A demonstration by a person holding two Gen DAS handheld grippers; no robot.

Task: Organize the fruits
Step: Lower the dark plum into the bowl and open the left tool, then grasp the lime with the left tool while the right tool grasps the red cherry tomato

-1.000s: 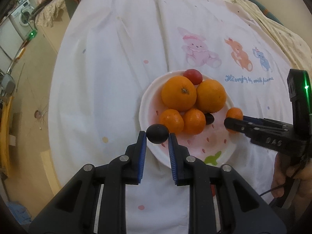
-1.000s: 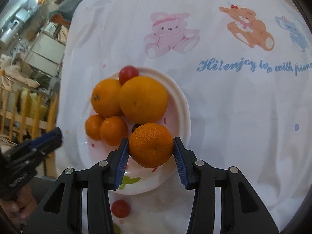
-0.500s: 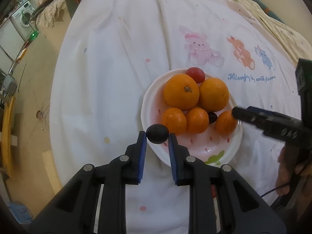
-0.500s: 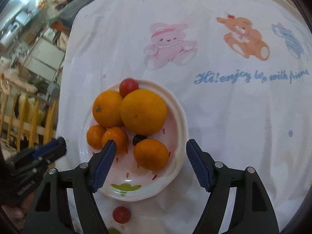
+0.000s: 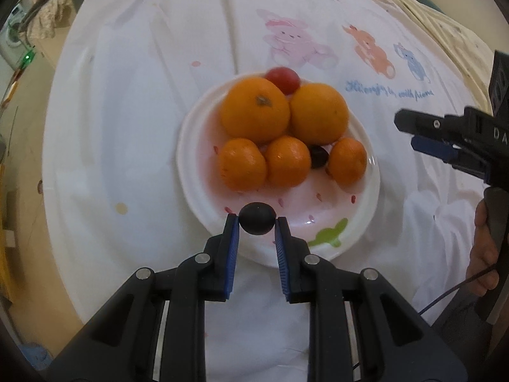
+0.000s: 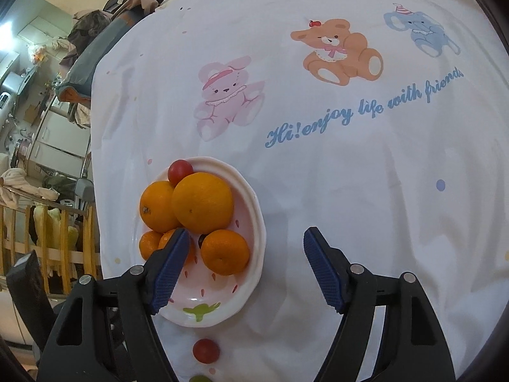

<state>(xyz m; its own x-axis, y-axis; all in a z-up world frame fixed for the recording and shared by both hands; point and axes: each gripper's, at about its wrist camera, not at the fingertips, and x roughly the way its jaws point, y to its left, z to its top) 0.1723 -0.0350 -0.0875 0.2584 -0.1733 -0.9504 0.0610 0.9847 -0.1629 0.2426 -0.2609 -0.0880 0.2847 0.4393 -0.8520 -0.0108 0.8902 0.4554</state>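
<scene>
A white plate (image 5: pixel 356 222) holds two large oranges (image 5: pixel 256 108), three small mandarins (image 5: pixel 288 160), a red tomato (image 5: pixel 283 76) and a dark grape (image 5: pixel 319 156). My left gripper (image 5: pixel 257 219) is shut on a dark grape (image 5: pixel 257 218) over the plate's near rim. My right gripper (image 6: pixel 245 248) is open and empty, raised to the right of the plate (image 6: pixel 251 273); it also shows at the right edge of the left wrist view (image 5: pixel 426 133). The mandarin (image 6: pixel 225 252) lies on the plate between its fingers.
A red tomato (image 6: pixel 206 350) lies on the white cartoon tablecloth (image 6: pixel 318 127) in front of the plate, with a green fruit (image 6: pixel 200 378) just below it. The table edge drops to the floor on the left (image 5: pixel 19 159).
My right gripper opened, left the mandarin on the plate, and pulled back to the right. My left gripper moved over the plate rim with the grape still held.
</scene>
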